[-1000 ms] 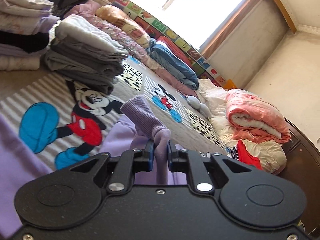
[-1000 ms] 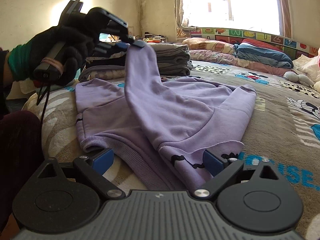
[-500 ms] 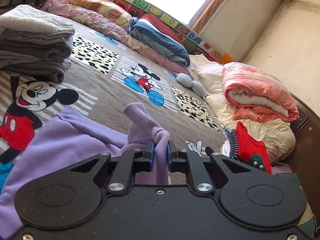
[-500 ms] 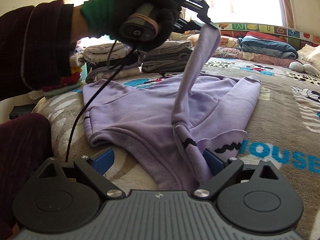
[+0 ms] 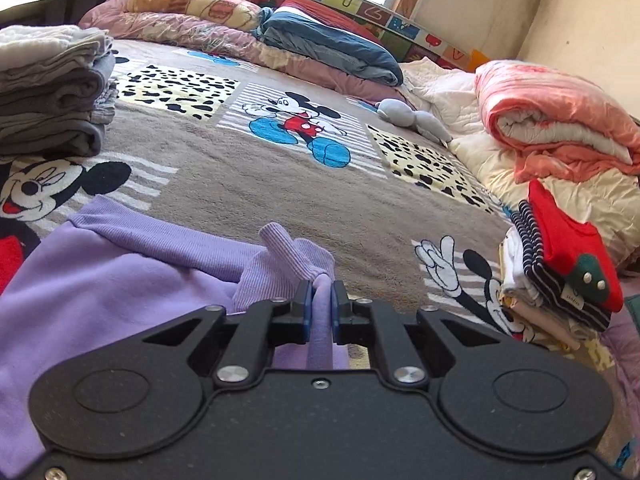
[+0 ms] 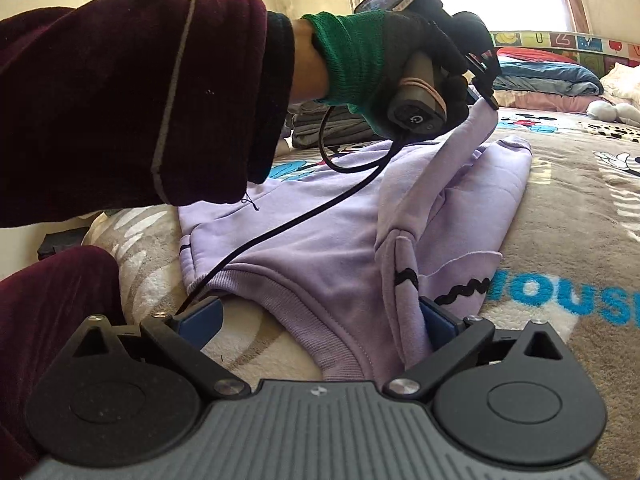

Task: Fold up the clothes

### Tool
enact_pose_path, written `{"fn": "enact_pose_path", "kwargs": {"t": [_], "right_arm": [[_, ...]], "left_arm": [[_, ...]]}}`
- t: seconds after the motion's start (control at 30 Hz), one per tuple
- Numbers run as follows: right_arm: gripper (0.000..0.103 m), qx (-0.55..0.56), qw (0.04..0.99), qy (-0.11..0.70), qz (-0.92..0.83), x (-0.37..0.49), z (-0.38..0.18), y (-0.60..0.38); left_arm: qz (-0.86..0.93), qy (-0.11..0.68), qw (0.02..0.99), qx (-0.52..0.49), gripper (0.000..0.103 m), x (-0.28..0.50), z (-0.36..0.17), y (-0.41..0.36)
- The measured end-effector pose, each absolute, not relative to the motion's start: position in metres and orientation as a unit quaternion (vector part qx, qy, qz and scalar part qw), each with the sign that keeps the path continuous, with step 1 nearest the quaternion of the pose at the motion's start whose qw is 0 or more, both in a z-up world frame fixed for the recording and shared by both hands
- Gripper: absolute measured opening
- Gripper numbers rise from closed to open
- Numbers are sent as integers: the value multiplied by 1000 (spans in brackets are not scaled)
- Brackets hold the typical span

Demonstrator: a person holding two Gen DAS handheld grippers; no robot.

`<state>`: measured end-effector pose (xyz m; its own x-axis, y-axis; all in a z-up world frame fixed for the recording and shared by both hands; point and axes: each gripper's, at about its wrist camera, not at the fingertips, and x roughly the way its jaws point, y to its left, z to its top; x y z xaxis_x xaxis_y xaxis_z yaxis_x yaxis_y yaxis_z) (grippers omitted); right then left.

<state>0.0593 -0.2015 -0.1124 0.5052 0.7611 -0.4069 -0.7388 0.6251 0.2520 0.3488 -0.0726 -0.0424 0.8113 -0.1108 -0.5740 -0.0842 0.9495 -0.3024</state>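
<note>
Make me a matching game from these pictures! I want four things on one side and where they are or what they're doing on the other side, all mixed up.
Things:
1. purple sleeve cuff
2. grey folded stack
3. red garment
4. right gripper

Places or states:
A. on top of a striped pile at the bed's right side
B. jaws wide open, low over the hoodie hem
C. pinched between the left gripper's blue pads
D. stacked at the left of the blanket

Pairs: 1-C, 2-D, 3-A, 4-B
</note>
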Motion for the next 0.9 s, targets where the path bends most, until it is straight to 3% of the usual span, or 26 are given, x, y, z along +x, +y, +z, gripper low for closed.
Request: {"fn": "enact_pose_path", "kwargs": {"t": [0.23,0.27,0.3,0.37,0.53,0.73,0.9], "right_arm": [[101,45,864,249,436,63,-113,-206],[101,50,863,250,437,64,-113,-207],[101,55,862,252,437,65,-113,-209],[101,77,858,258,438,68,-113,-213],[100,102,854,264,437,69,-110,-222],[93,89,868,248,421,60,-98,-230],[89,93,885,222,398,59,-91,-229]], "left_arm": [[-7,337,941,-39,7,366,-53,-111],[-13,351,936,-20,17,372,-57,-117],[-16,351,936,-15,33,374,-58,-118],[-33,339,940,-25,41,373,-54,-114],[-51,295,953,-52,41,346,-31,-76],[-40,314,945,-82,42,318,-43,-11],[-64,331,926,-171,42,314,-61,24]]}}
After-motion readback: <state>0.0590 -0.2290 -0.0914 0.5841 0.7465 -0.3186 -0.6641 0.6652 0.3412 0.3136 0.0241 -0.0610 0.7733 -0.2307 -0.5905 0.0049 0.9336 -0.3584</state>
